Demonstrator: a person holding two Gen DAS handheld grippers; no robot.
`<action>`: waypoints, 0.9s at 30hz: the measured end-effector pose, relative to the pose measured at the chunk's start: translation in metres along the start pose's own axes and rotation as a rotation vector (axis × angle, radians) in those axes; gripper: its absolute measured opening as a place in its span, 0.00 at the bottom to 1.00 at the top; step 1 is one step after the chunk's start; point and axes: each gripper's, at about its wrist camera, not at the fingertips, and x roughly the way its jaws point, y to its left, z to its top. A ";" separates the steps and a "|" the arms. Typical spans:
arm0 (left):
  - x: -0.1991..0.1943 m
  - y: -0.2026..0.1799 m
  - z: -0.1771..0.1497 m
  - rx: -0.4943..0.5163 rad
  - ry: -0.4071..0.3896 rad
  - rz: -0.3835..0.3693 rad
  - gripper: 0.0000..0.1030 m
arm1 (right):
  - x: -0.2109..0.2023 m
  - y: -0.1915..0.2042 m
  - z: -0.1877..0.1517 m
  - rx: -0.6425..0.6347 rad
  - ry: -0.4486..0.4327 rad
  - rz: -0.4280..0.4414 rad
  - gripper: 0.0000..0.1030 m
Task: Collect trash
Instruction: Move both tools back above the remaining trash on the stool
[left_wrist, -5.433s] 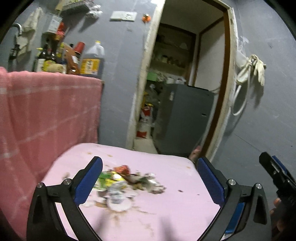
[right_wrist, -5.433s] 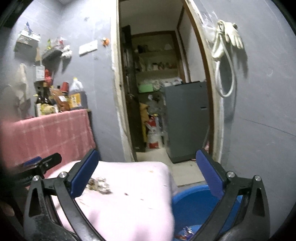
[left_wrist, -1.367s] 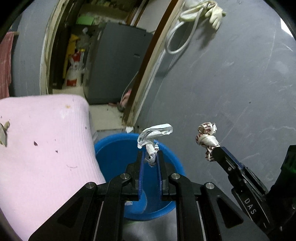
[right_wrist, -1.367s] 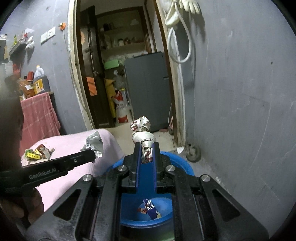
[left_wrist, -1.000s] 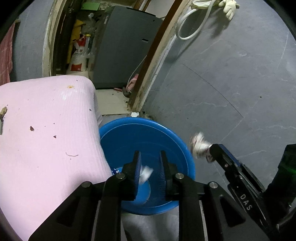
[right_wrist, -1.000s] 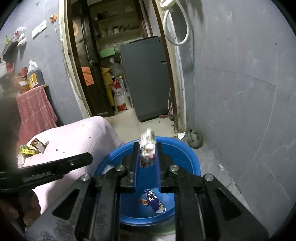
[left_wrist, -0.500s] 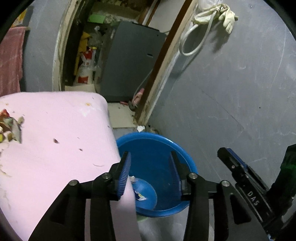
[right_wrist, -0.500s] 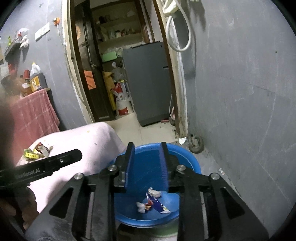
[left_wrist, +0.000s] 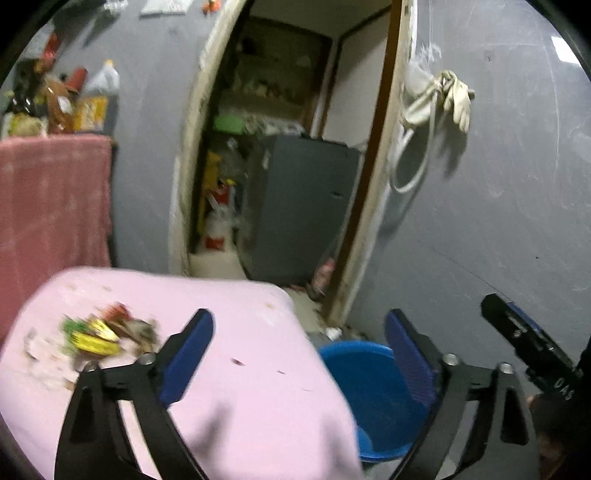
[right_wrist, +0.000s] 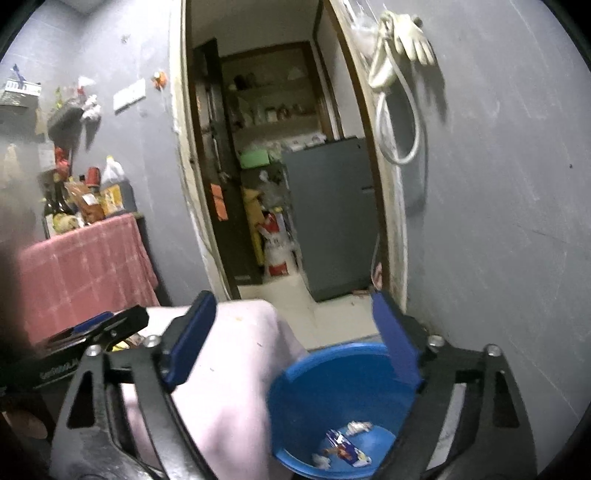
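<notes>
Now, change: both grippers empty; at 1.4 s ago each one pinched a crumpled wrapper above the basin, and those scraps now lie dropped inside it.
table: pink-covered table (left_wrist: 236, 387) fills the lower left of the left wrist view, just beside the basin; a few crumbs and stains on the cloth.
basin: blue basin (right_wrist: 295, 373) on the floor at the table's right edge, below the right gripper; also seen at (left_wrist: 354, 354).
left gripper: left gripper (left_wrist: 299, 354) has swung away from the basin toward the table; jaws opening, blue pads far apart, nothing between them.
right gripper: right gripper (right_wrist: 291, 339) hangs over the basin rim; jaws opening, pads wide apart, nothing held.
trash pile: remaining trash pile (left_wrist: 99, 336), blurred green, yellow and red wrappers, on the table's far left, well apart from the basin.
dropped trash: wrappers in basin (right_wrist: 343, 446), several small pieces on the bottom.
task meaning: one drop-off looks complete; more trash waits on the table, so another pick from the pile looks likely, probably by the left gripper first.
risk: loose, light scraps may scatter when pinched.
</notes>
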 end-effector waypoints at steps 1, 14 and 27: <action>-0.007 0.005 0.002 0.002 -0.025 0.019 0.96 | -0.001 0.005 0.002 -0.002 -0.011 0.006 0.91; -0.071 0.081 0.016 -0.032 -0.150 0.168 0.97 | -0.002 0.078 0.009 -0.033 -0.132 0.122 1.00; -0.096 0.150 0.006 -0.049 -0.205 0.312 0.97 | 0.034 0.138 -0.010 -0.092 -0.091 0.218 1.00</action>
